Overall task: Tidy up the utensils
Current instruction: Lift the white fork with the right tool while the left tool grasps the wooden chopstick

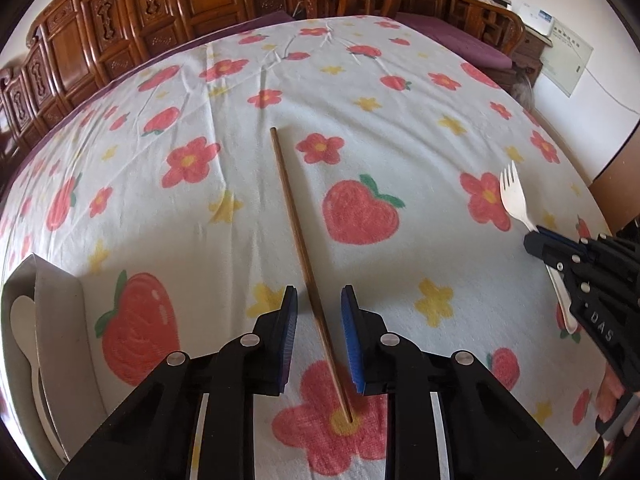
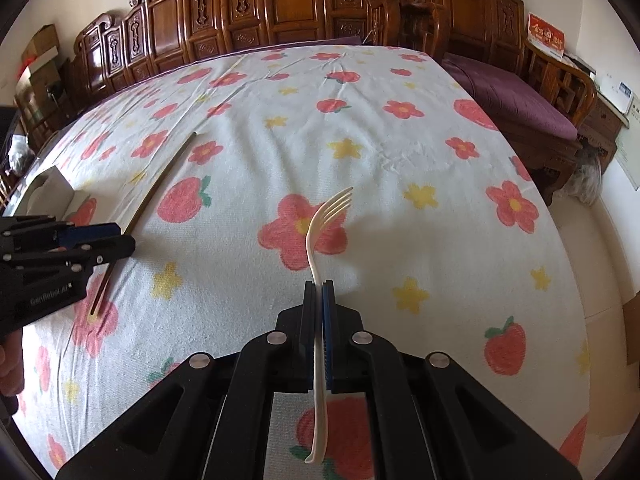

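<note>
Two black two-finger grippers work over a white tablecloth (image 1: 400, 128) printed with red flowers and strawberries. One long brown wooden chopstick (image 1: 304, 256) lies flat on the cloth, running from 12 to 6 o'clock between the spread jaws of the left gripper (image 1: 319, 300); the pads do not touch it. At 3 o'clock, the right gripper (image 2: 318, 286) is pinched on the handle of a cream plastic fork (image 2: 320, 240), tines up. A white spoon (image 1: 24, 328) rests in a grey box (image 1: 60, 320) at 9 o'clock.
</note>
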The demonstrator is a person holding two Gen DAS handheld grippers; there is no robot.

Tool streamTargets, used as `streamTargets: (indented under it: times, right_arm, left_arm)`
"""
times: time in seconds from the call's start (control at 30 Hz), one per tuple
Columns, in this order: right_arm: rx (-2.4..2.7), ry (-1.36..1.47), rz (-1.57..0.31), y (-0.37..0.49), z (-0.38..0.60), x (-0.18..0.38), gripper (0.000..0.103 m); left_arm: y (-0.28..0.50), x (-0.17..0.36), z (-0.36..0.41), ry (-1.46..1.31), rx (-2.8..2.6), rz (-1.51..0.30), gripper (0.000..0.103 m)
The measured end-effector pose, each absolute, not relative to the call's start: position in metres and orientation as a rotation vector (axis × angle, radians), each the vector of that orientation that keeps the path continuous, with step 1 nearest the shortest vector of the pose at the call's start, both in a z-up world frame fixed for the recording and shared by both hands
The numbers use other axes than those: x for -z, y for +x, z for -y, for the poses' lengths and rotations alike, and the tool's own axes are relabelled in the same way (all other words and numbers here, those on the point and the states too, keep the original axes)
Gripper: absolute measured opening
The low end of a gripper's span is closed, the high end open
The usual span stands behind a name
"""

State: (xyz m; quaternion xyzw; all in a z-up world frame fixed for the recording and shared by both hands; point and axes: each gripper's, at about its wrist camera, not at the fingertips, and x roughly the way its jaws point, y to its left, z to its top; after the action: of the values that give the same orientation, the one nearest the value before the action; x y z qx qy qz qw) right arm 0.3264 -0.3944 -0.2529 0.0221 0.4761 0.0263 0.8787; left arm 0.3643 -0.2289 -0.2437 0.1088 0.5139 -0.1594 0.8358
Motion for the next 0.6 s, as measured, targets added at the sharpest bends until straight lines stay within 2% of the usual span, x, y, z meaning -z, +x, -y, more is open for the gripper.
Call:
streamTargets:
  times: [0.03,0.1,0.17,0.6]
  right_arm:
    - [-0.055,0.049,-0.991,0.326,0.395,0.253,0.004]
    - [-0.056,0.050,-0.991,0.326,0.395,0.253,0.004]
    - [-0.055,0.049,-0.990,0.326,0.395,0.253,0.004]
    - [-0.086,0.124,-0.989,0.326,0.398,0.243,0.004]
  left_arm:
    - [0.365,0.244,0.229,0.227,0.338,-1.095,0.020]
    - [0.366,0.243,0.232,0.228,0.345,-1.107,0.008]
    - [0.365,0.243,0.233,0.234,0.340,-1.115,0.005]
    - [0.339,0.212,0.226,0.205,0.374,-1.044,0.005]
